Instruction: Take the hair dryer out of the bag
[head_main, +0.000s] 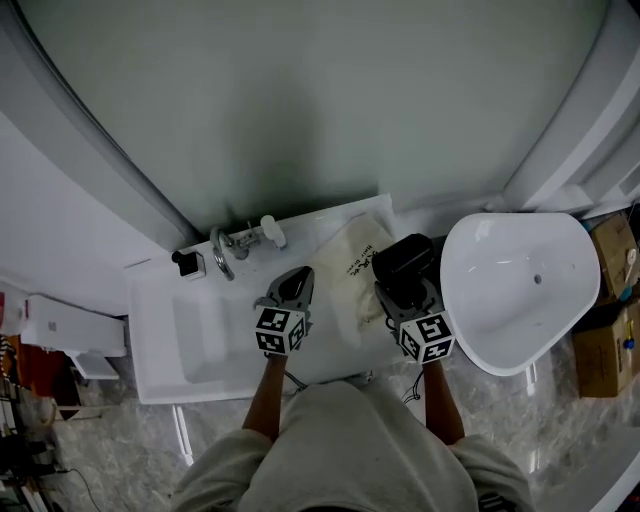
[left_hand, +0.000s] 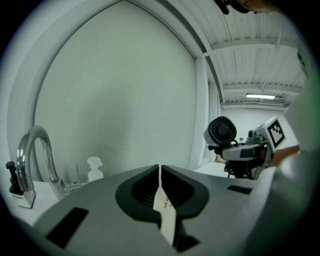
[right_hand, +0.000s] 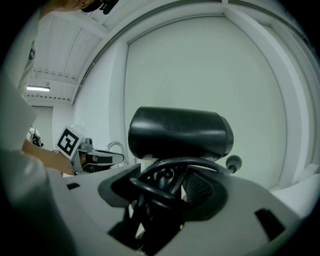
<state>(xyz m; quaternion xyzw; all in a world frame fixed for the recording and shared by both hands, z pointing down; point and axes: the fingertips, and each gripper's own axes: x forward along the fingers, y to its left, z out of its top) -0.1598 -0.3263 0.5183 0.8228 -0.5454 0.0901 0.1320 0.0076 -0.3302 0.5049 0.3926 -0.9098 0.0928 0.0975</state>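
So the right hand-held gripper is clamped on the black hair dryer, with loops of its cord bunched between the jaws. The dryer sits up over the right edge of the cream bag, which is lying on the white table. The left hand-held gripper is squeezed tight on a strip of that bag's fabric, near the faucet.

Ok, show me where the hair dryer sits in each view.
Head view: hair dryer, right of centre, beside the bag.
Left gripper view: right side, round grille facing the camera.
Right gripper view: centre, filling the middle.
Shared landmark: the tap, seen in all three.
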